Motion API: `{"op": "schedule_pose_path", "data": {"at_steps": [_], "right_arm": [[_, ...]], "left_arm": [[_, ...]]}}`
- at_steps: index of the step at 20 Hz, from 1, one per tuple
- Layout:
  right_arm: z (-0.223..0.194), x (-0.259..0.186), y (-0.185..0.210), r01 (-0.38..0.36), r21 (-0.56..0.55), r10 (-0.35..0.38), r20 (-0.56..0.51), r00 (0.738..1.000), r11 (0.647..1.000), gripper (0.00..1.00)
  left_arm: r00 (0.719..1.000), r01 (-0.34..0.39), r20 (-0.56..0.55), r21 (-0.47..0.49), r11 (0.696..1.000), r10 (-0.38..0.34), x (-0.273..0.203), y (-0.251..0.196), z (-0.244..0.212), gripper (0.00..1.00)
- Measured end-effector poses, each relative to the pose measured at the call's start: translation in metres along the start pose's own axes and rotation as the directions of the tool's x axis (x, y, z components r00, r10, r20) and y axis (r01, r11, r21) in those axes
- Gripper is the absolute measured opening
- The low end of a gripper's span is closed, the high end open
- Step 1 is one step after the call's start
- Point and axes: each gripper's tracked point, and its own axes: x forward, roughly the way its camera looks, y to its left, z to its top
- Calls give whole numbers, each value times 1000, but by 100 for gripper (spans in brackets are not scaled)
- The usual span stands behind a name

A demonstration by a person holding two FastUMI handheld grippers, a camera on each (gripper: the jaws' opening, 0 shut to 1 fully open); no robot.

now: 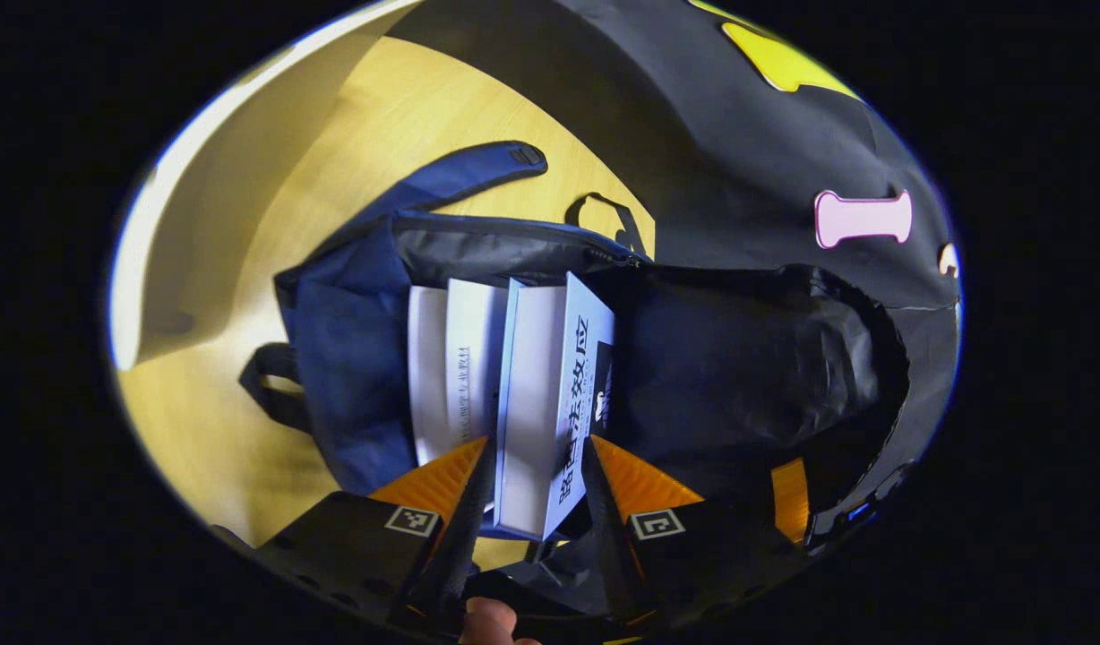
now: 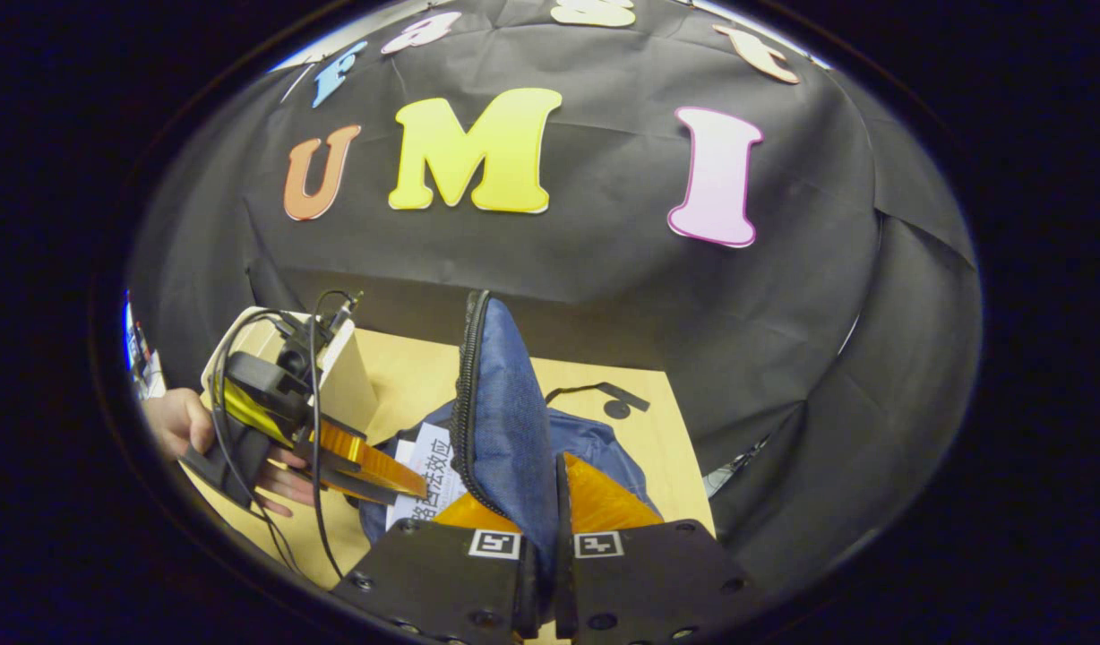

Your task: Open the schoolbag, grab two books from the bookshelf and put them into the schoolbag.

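Navy fabric schoolbag (image 1: 353, 376): open; your right hand-held gripper (image 2: 543, 502) pinches its flap. Left hand-held gripper (image 1: 537, 466) clamps the second white book (image 1: 550, 394), half inside; first white book (image 1: 451, 358) stowed.

A recording booth: black cloth wall (image 2: 783, 296) behind a wooden table (image 1: 407, 116).

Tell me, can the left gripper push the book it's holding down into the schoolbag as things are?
Probably yes. The right gripper holds the flap up, so the schoolbag mouth gapes, and the left gripper already has the book partway in beside another book.
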Motion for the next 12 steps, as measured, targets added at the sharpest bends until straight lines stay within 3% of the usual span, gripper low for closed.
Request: {"op": "schedule_pose_path", "data": {"at_steps": [6,12], "right_arm": [[-3,-3,14,-8,-13,8,1,1000,1000,7],[-12,-6,34,-16,-20,16,-12,1000,1000,7]], "left_arm": [[986,-165,62,172,971,157,-48,6,4,63],[937,-341,186,324,882,294,-112,24,13,63]]}}
